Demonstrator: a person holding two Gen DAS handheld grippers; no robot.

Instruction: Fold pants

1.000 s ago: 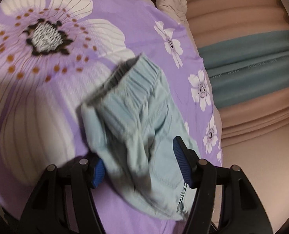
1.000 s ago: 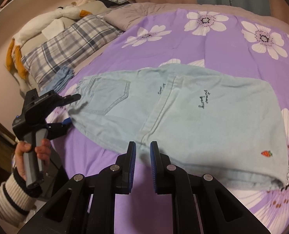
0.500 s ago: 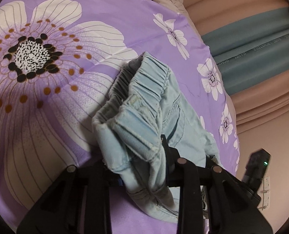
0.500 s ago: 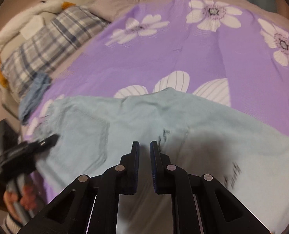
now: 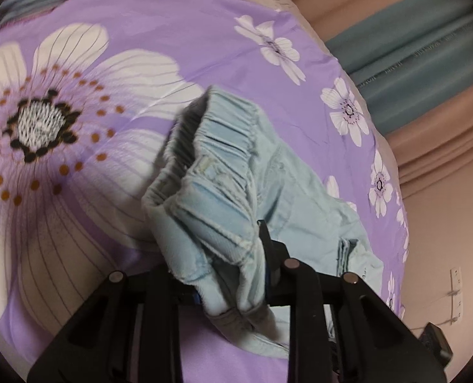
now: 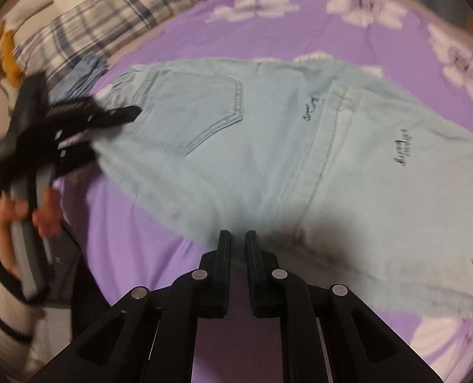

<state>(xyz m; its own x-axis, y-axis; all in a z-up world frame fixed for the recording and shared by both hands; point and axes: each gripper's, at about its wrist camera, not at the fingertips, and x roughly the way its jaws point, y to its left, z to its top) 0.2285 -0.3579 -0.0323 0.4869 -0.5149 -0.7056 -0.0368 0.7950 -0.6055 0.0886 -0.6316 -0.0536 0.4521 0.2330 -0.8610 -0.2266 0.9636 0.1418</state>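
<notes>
Light blue denim pants [image 6: 268, 146] lie spread on the purple flowered bedspread [image 6: 300, 41], back pocket up, folded lengthwise. My left gripper [image 5: 233, 255] is shut on the elastic waistband [image 5: 217, 166], which bunches up between its jaws; it also shows in the right wrist view [image 6: 108, 121] at the waist end. My right gripper [image 6: 238, 239] is shut and empty, its tips just at the near edge of the pants, near the crotch seam.
A plaid pillow [image 6: 108, 22] and a folded blue garment [image 6: 83, 73] lie at the head of the bed. Curtains [image 5: 412, 63] hang beyond the bed's far edge. The bedspread [image 5: 77, 127] extends left of the waistband.
My left gripper has closed on the waistband and lifted it. My right gripper swung forward over the pants, then back to their near edge, staying shut.
</notes>
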